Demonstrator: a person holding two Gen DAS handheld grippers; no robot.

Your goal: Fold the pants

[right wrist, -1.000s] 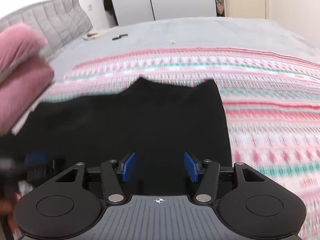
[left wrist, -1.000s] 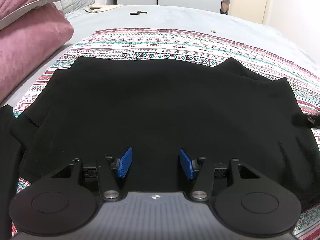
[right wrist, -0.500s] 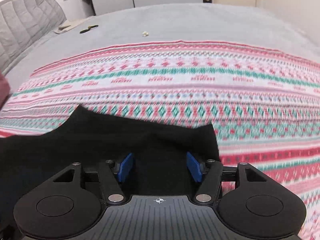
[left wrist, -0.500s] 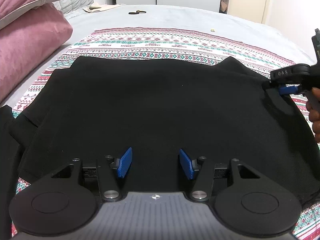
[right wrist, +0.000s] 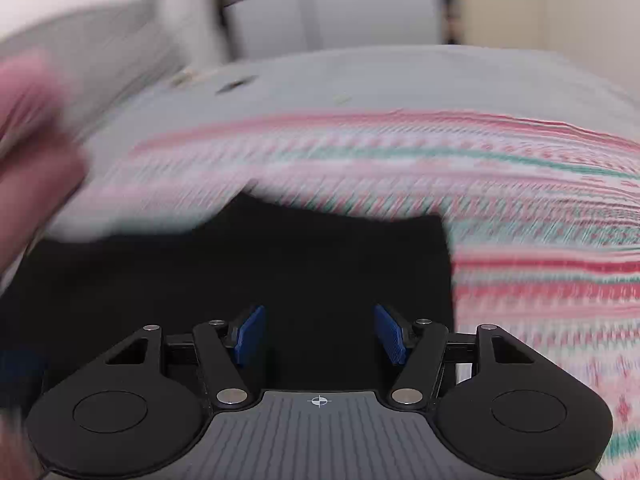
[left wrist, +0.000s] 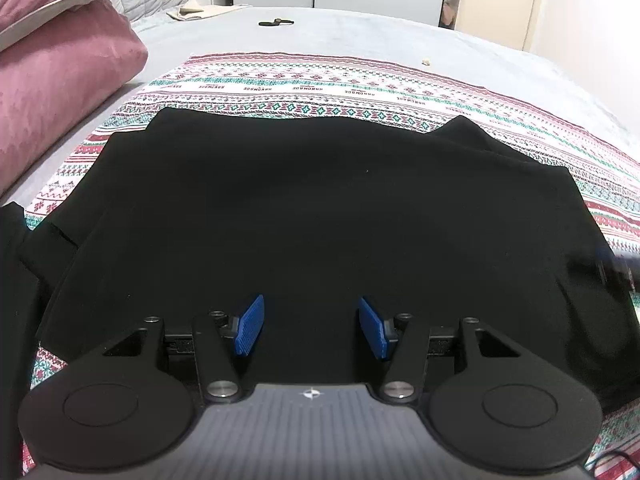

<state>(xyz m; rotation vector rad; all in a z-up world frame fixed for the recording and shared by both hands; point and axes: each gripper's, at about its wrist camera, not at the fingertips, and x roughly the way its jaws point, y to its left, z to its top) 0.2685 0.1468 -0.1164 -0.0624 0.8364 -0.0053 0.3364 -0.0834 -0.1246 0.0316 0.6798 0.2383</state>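
Black fabric across most of both views: pants [left wrist: 312, 208] spread flat on a patterned blanket [left wrist: 360, 92] over a grey bed [left wrist: 360, 36], already doubled over by the look of the layered edges at the left and the two peaked corners at the far right. Left gripper [left wrist: 310, 326] low over the near edge of the cloth, blue pads wide apart, nothing between them. Right gripper [right wrist: 320, 334] likewise spread wide and holding nothing, poised above the right-hand end of the pants [right wrist: 260, 272], near the square corner beside the blanket [right wrist: 520, 200]. Probably a pause between folds, with no grasp made yet. Next move, at a guess: each gripper down onto an edge or corner at one end, a pinch through every layer at once, then a level lift and carry across to the opposite end, kept even to avoid a skewed crease. Hard to judge: right view heavily smeared by motion, so blanket pattern, pink pillows [left wrist: 60, 60] and far wall mere streaks there; seams, waistband and leg ends lost in the uniform black; a dark blur at the right edge of the left view, unidentifiable; near hem hidden under the gripper bodies.
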